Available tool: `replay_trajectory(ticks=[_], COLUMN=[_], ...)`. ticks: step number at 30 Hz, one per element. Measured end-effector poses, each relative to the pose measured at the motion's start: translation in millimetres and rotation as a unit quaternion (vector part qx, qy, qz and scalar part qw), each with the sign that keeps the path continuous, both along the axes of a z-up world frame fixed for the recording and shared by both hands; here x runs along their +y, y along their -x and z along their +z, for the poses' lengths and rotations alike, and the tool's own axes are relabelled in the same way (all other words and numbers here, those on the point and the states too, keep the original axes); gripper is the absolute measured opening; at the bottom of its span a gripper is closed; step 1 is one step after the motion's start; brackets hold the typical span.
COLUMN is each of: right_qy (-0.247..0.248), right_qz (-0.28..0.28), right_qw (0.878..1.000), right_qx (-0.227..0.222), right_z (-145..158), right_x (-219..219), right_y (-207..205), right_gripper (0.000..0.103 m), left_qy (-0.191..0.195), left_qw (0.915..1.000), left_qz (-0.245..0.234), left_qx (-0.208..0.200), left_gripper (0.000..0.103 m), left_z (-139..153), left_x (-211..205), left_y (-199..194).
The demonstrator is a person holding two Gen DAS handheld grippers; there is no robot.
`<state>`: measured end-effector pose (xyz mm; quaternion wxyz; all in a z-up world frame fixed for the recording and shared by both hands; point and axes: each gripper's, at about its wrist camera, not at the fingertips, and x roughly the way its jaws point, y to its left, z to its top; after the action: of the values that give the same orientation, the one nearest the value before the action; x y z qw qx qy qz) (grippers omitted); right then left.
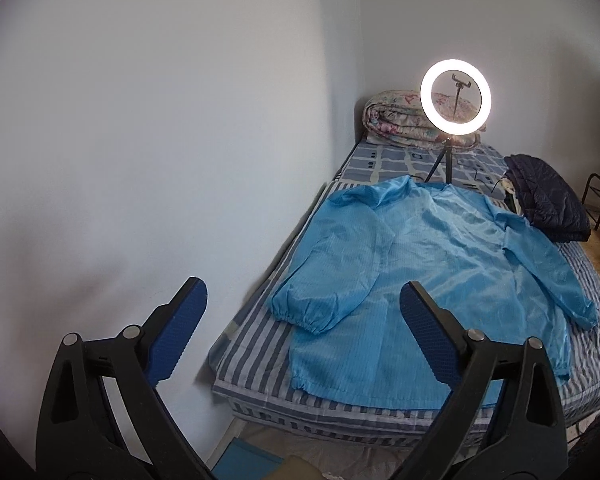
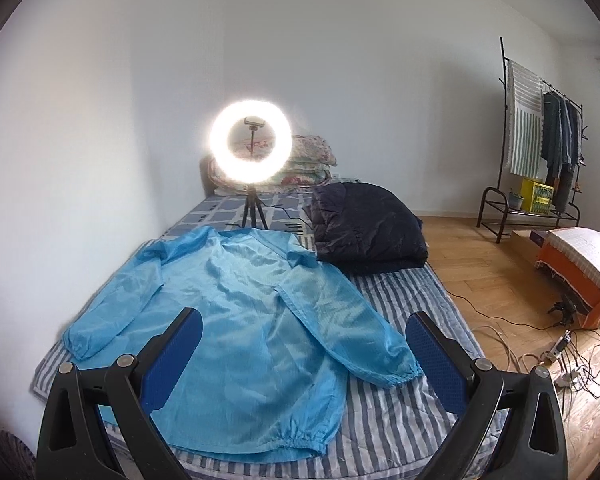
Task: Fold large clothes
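The bed (image 2: pixel 412 300), striped cover, runs along the left wall; wooden floor (image 2: pixel 480 248) lies open to its right. The blue garment (image 2: pixel 236 304) lies flat across the bed, sleeves spread left and right, hem at the near edge. A dark folded jacket (image 2: pixel 368 232) sits at its far right. Left tool (image 1: pixel 304 312) and right tool (image 2: pixel 304 344) hover over the near hem, both released, nothing between the jaws.
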<state>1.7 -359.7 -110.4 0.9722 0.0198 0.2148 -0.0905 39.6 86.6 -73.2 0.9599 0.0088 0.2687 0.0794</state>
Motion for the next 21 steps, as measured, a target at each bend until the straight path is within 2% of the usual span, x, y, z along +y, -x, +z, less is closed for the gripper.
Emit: replay_trajectory(ticks=[1,5,8,12,16,19,21], right_qy=[-0.005,-0.033,-0.048,-0.056,-0.057,-0.073,-0.081], right_qz=[0.009,0.055,0.09,0.133,0.165,0.179,0.186], right_qw=[1.0,0.998,0.994,0.988,0.981,0.975,0.973], right_qx=[0.002,0.016,0.03,0.056,0.088,0.106,0.111], right_z=[0,-1,-4,-17,-38,-55,-65], right_x=[4,24,38,54,67,76,81], right_y=[-2,-10,-23,-49,-88,-119,-134], right_gripper=[0.103,0.097,0.094,0.084,0.075,0.075,0.075], left_qy=[0.003,0.035,0.091,0.184,0.244,0.288,0.301], left_qw=[1.0,0.9985,0.9932,0.976,0.9582,0.9436,0.9375], left_qz=[-0.003,-0.014,-0.018,-0.01,0.018,0.03,0.047], left_qx=[0.006,0.039,0.069,0.115,0.148,0.16,0.169], left_gripper=[0.089,0.085,0.08,0.077,0.077,0.082,0.082], left_z=[-6,-32,-55,-90,-118,-135,-148], left_x=[5,23,36,53,61,66,69], left_y=[-1,-6,-10,-22,-49,-77,-99])
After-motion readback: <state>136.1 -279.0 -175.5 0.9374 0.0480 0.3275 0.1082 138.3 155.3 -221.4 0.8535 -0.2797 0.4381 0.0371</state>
